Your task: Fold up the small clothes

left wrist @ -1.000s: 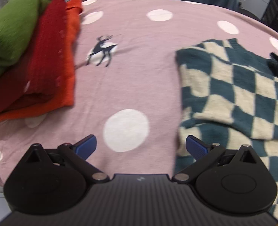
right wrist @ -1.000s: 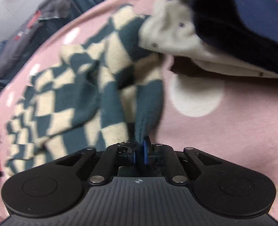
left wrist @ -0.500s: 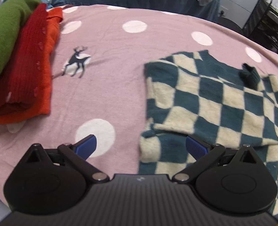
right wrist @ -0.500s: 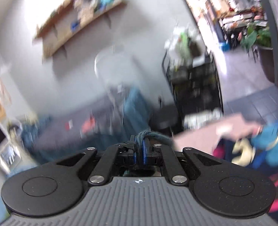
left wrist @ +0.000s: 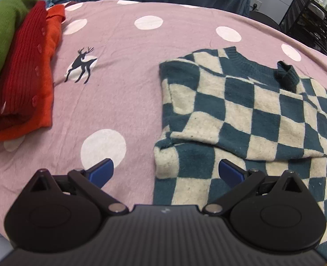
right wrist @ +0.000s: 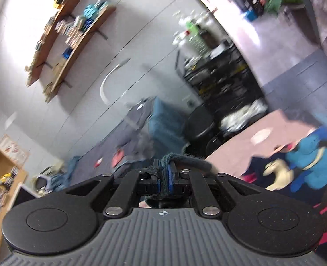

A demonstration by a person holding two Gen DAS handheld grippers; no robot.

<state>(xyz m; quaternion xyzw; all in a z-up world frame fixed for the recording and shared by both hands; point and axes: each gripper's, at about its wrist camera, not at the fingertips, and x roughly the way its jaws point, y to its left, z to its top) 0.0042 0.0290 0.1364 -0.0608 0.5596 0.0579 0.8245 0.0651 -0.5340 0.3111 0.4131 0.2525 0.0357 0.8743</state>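
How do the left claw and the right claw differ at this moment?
The left claw is open and empty; the right claw is shut on dark teal knit fabric. The left faces down at the checkered sweater on the pink cloth; the right faces out toward the room. Both have blue pads.

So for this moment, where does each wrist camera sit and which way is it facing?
Left wrist: behind the open left gripper, looking down at the checkered sweater on the polka-dot blanket.
Right wrist: behind the right gripper, shut on a teal knit edge, facing the room.
Shared: the blanket.
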